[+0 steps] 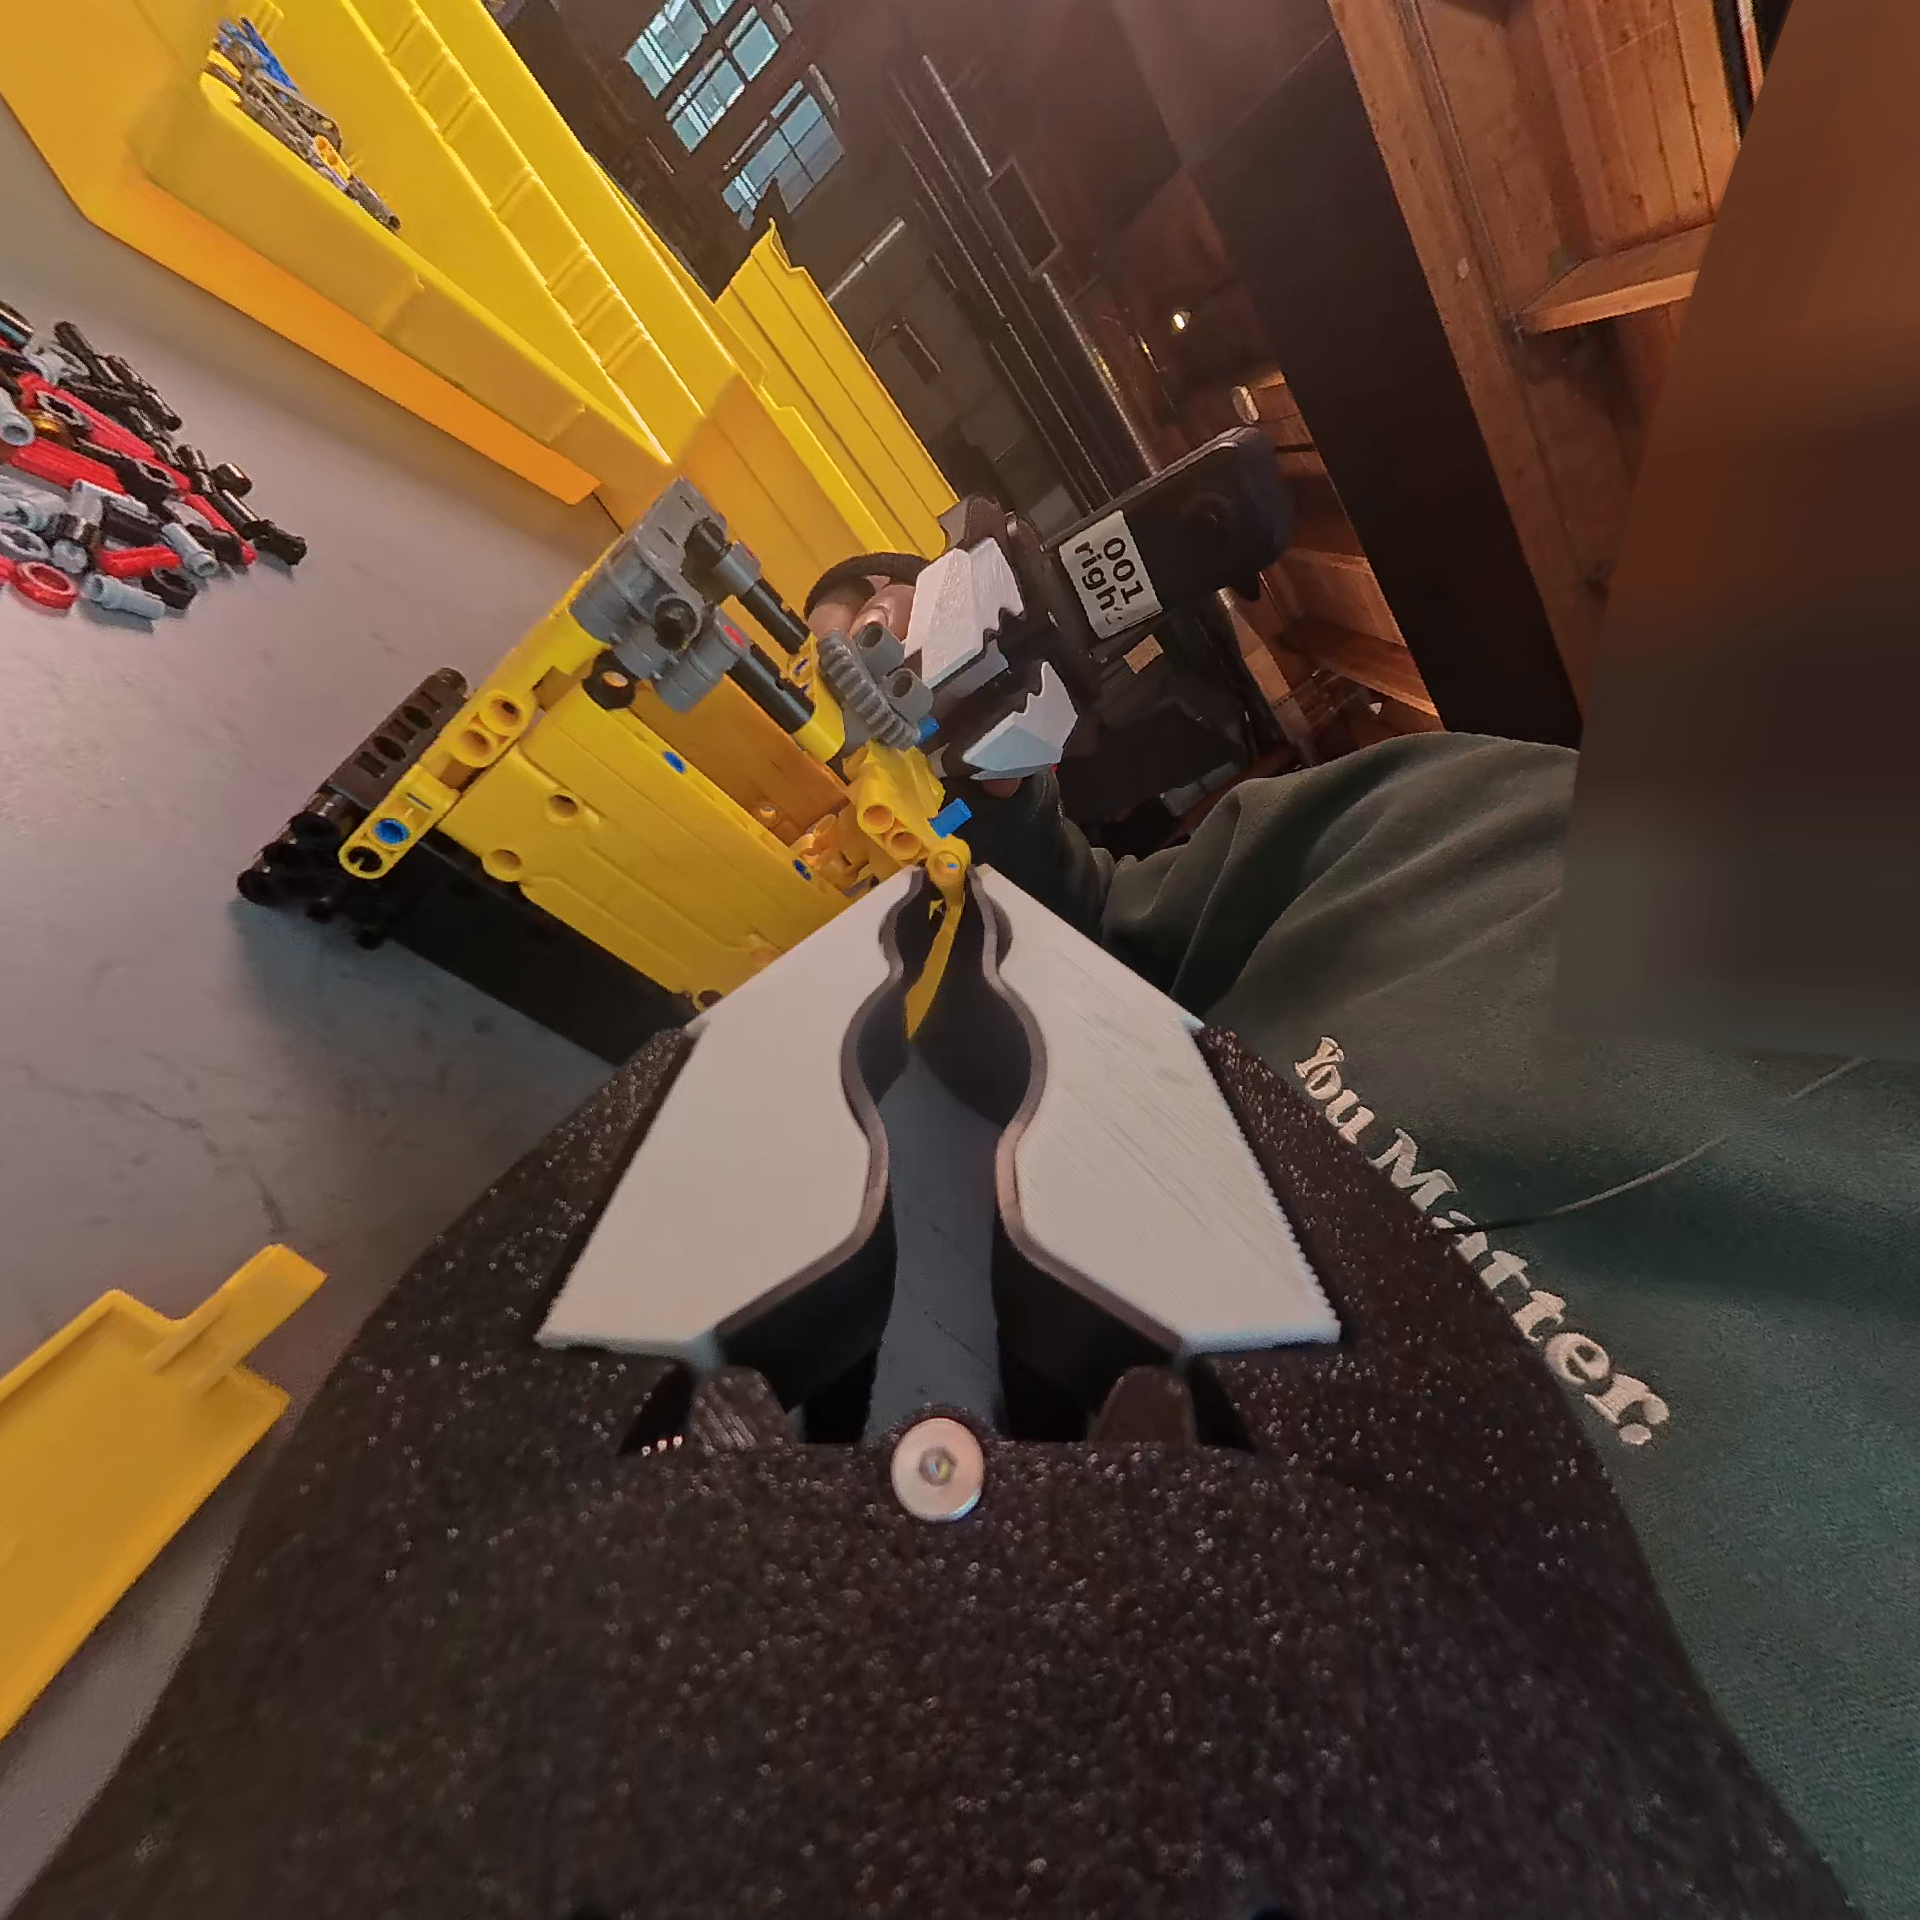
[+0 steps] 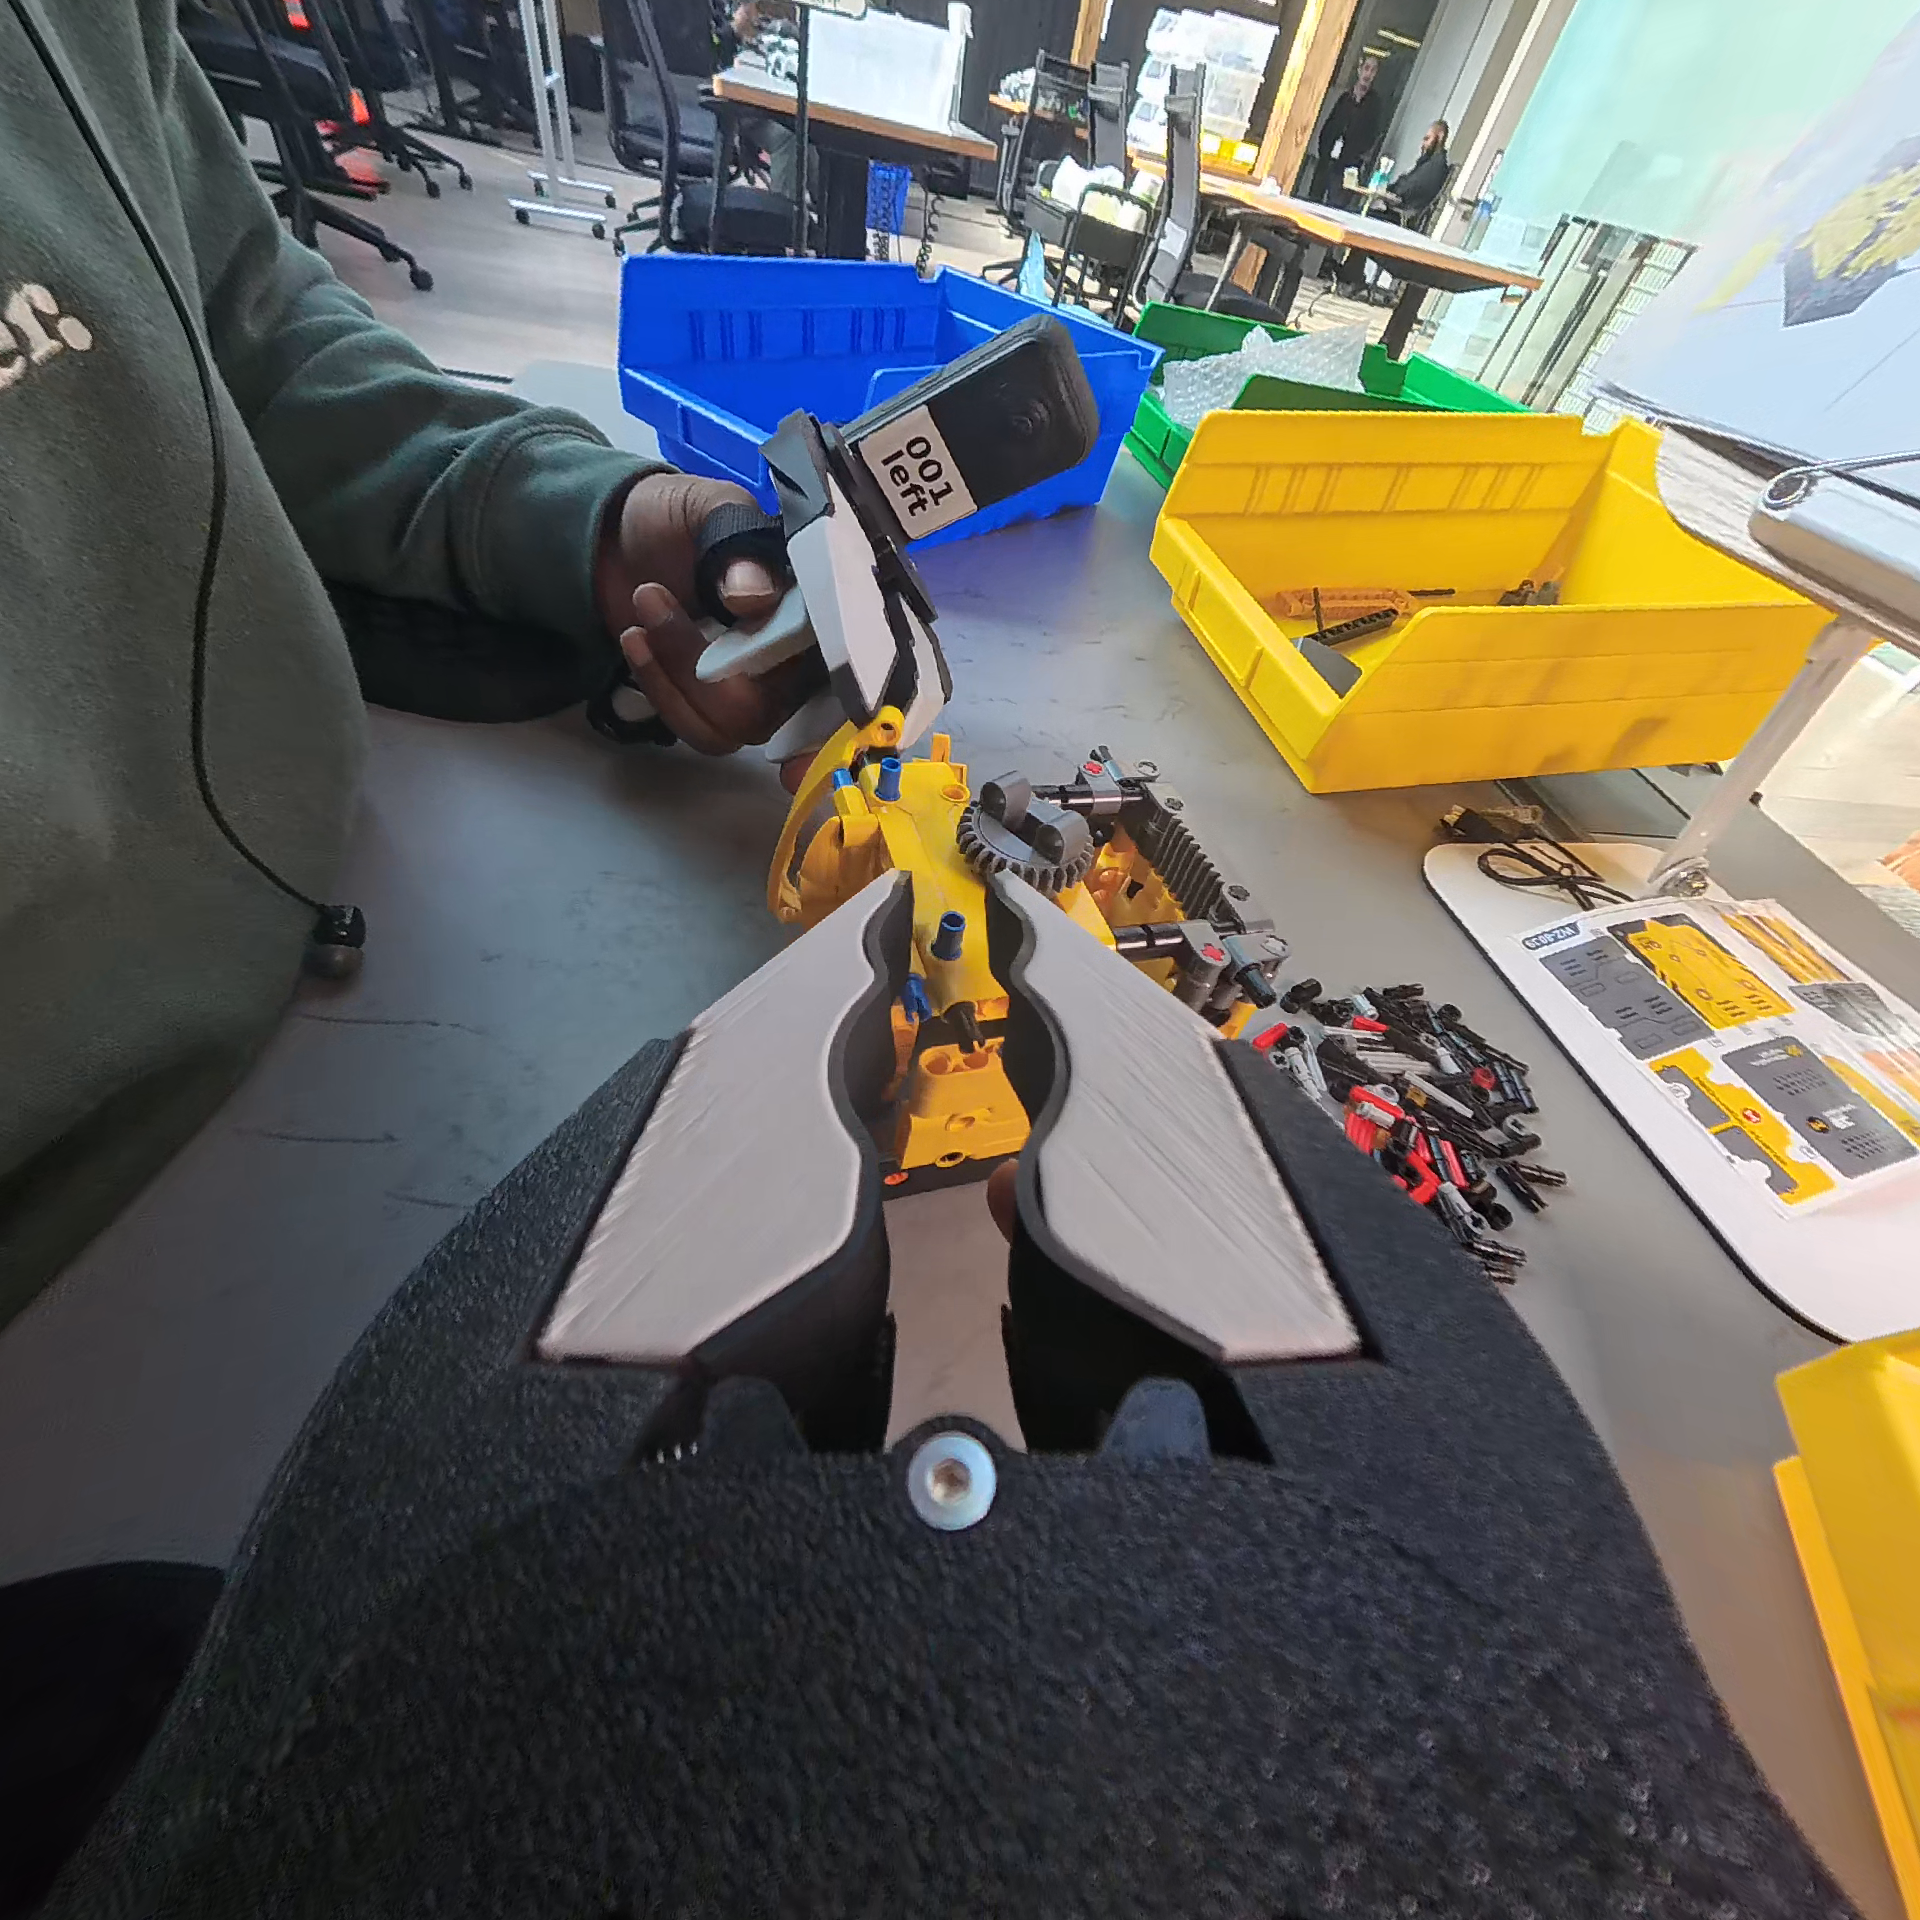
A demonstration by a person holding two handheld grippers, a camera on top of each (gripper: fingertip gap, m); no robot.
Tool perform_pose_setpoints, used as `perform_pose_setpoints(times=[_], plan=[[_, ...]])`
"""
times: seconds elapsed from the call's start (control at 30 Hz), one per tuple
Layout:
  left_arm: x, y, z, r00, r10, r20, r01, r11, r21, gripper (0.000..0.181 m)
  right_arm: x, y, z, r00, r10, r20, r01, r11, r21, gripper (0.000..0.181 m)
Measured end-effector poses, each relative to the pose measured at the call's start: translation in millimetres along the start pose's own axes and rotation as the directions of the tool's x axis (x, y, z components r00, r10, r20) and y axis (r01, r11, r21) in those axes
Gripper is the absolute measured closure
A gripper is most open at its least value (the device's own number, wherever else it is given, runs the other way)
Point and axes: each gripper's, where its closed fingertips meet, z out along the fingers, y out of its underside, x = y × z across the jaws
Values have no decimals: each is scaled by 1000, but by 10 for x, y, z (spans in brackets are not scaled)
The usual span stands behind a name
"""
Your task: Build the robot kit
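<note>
A yellow and black building-brick model (image 1: 623, 831) lies on the grey table, with a grey gear (image 1: 857, 696) on top. My left gripper (image 1: 945, 883) is shut on a thin curved yellow piece (image 1: 925, 966) at the model's near end. It also shows in the right wrist view (image 2: 904, 727), held by a hand and pinching that curved piece (image 2: 821, 779). My right gripper (image 2: 951, 883) has its jaws partly apart just over the model (image 2: 956, 1091), next to the gear (image 2: 997, 842). In the left wrist view the right gripper (image 1: 951, 717) sits beside the gear and holds nothing that I can see.
A pile of small red, black and grey parts (image 2: 1423, 1091) lies right of the model and shows in the left wrist view (image 1: 114, 488). A yellow bin (image 2: 1455, 623), a blue bin (image 2: 810, 343), a green bin (image 2: 1382, 374) and an instruction sheet (image 2: 1714, 1039) stand around. A flat yellow piece (image 1: 104, 1455) lies near. One gripper's finger ends stand about 7 cm off the other's.
</note>
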Motion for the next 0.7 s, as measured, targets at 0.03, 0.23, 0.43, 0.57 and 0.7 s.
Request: perform_pose_setpoints(times=[0.03, 0.23, 0.43, 0.57, 0.7], plan=[[9, -2, 1, 1000, 3, -3, -3, 1000, 1, 175, 1, -7, -7, 1000, 1, 0, -1, 1000, 2, 167], [9, 4, 5, 1000, 12, 2, -12, 1000, -3, 175, -3, 10, -4, 1000, -4, -1, 4, 1000, -9, 167], [26, -8, 3, 1000, 20, -2, -20, 1000, 3, 175, -17, 38, 17, 1000, -5, 2, 5, 1000, -21, 168], [82, -40, -3, 999, 36, -26, -35, 999, 20, 175, -23, 41, 20, 1000, -6, 4, 6, 1000, -26, 171], [199, -129, -34, 995, 66, -76, -61, 996, 71, 175, -20, 39, 23, 1000, -5, 1, 5, 1000, -28, 172]])
